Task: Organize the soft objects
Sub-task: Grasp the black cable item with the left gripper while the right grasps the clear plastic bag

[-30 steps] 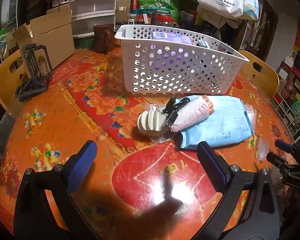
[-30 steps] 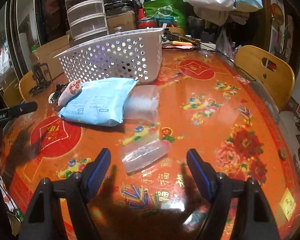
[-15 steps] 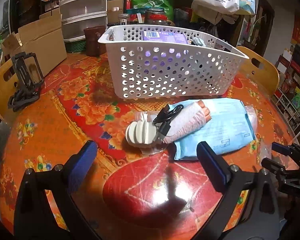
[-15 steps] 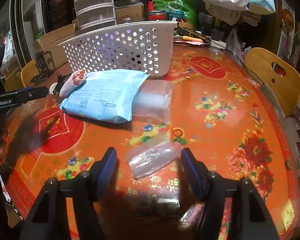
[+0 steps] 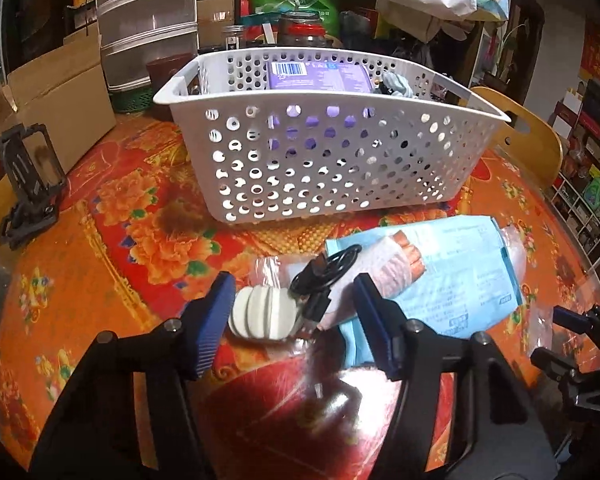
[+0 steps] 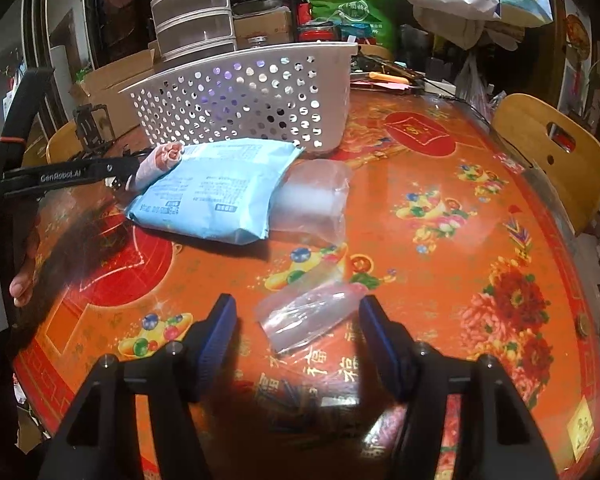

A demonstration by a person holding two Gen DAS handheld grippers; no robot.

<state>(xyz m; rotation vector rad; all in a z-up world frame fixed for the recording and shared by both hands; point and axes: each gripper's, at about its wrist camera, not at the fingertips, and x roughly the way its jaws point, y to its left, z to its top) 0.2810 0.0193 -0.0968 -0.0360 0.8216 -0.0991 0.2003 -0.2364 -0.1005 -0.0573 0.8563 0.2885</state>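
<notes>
My left gripper (image 5: 296,312) hangs low over the table and its jaws are closing. Between them lie a clear bag of white cotton pads (image 5: 260,314), a black cable (image 5: 324,276) and the end of a pink rolled cloth (image 5: 392,264); the pads flank these without a clear squeeze. The roll rests on a light blue soft pack (image 5: 460,280), just in front of the white perforated basket (image 5: 340,160). My right gripper (image 6: 298,332) stands open around a small clear plastic bag (image 6: 308,316) lying flat on the table. The left gripper's tips (image 6: 116,172) show beside the pink roll (image 6: 160,158).
A purple package (image 5: 320,74) lies inside the basket. A clear bag with white contents (image 6: 316,196) sticks out from under the blue pack (image 6: 216,192). A cardboard box (image 5: 56,108), a black stand (image 5: 28,184) and stacked drawers (image 5: 148,32) crowd the left; wooden chairs (image 6: 556,152) ring the table.
My left gripper moved forward to the cotton pads and cable, and its jaws narrowed around them. The right gripper's jaws drew in around the small clear bag.
</notes>
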